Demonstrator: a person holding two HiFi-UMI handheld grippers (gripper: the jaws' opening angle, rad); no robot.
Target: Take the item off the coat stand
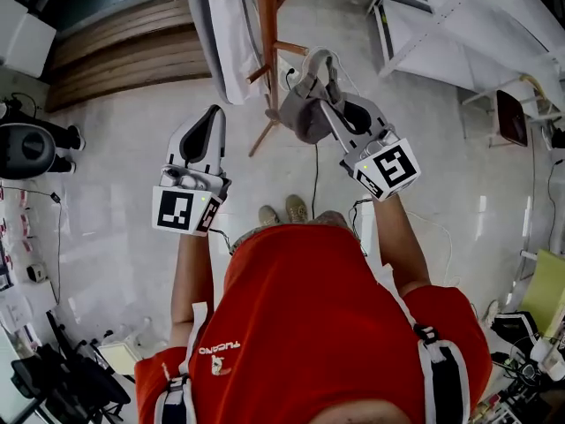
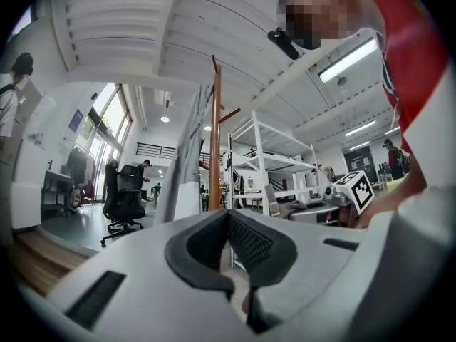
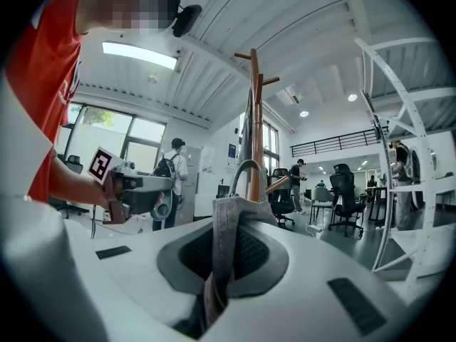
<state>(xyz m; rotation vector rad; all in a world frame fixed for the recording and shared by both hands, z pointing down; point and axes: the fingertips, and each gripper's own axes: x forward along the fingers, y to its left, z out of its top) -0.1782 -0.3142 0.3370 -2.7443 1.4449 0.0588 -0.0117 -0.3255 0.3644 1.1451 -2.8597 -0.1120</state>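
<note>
Head view: right hand-held gripper (image 1: pixel 325 95) grips the grey bag (image 1: pixel 305 120) just beside the coat stand (image 1: pixel 267 51); left hand-held gripper (image 1: pixel 205 122) is apart from it.
Left gripper view: jaws together, nothing between.
Right gripper view: jaws pinched on bag fabric, stand behind.

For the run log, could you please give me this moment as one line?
phase: grasp | right gripper: jaws shut on grey bag beside coat stand | left gripper: jaws shut, empty
</note>
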